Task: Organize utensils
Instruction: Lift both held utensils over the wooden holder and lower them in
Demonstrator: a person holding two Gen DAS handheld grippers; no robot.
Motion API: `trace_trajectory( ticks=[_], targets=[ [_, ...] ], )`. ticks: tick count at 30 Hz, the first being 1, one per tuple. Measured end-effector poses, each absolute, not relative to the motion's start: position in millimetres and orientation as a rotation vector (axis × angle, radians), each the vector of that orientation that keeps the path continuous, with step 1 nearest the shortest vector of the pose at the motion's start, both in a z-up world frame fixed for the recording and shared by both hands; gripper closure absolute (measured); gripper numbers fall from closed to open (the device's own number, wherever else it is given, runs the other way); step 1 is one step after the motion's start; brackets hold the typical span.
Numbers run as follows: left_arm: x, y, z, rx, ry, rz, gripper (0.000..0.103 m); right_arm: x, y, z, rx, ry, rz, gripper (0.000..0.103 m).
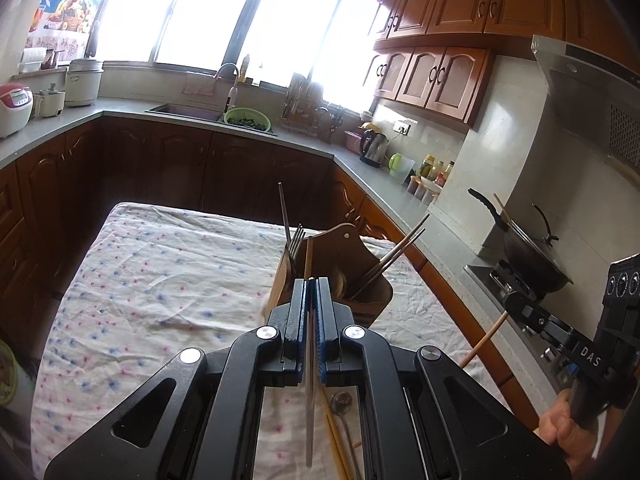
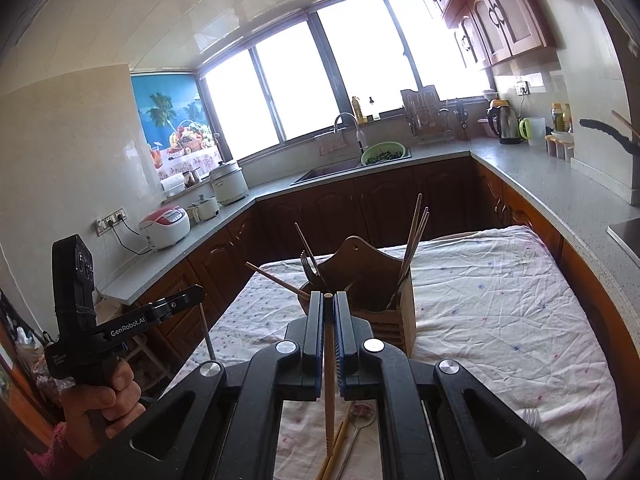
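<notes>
We are carrying a metal chopstick clenched in the left hand-held gripper and a wooden chopstick clenched in the right hand-held gripper toward the wooden holder at frame centre, aiming each tip down into its right-hand chopstick compartment.

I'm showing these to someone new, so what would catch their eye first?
Probably the two black tongs up close: the left tongs are shut on a metal chopstick, the right tongs on a wooden chopstick. Just beyond stands a wooden holder with a fork and chopsticks poking out, on a table under a flowery cloth. Behind it, glaring bright windows fill the far wall.
</notes>
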State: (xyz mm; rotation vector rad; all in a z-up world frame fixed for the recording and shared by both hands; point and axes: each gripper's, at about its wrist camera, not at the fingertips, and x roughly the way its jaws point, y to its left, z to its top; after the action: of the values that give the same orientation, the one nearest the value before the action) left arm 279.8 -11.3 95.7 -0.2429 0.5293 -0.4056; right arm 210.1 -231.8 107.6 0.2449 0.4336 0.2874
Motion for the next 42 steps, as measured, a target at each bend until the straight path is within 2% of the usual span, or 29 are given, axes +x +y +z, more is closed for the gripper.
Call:
trace_trajectory(
  ticks=[14, 29, 35, 42],
  targets=[
    [280, -20, 121, -0.231, 0.449, -0.426, 0.100, 214, -241, 126, 0.242, 0.369, 0.264, 0.098],
    [325, -40, 185, -0.203, 0.264, -0.401, 0.100, 264, -263, 181, 0.259, 0.165, 0.178, 0.098],
    [351, -50, 168, -0.180, 0.267, -0.366, 0.100, 292, -266, 171, 0.256, 0.135, 0.126, 0.098],
    [377, -53, 113, -0.186, 0.365, -0.338, 0.100, 313, -263, 118, 0.260, 0.175, 0.098, 0.098]
  ],
)
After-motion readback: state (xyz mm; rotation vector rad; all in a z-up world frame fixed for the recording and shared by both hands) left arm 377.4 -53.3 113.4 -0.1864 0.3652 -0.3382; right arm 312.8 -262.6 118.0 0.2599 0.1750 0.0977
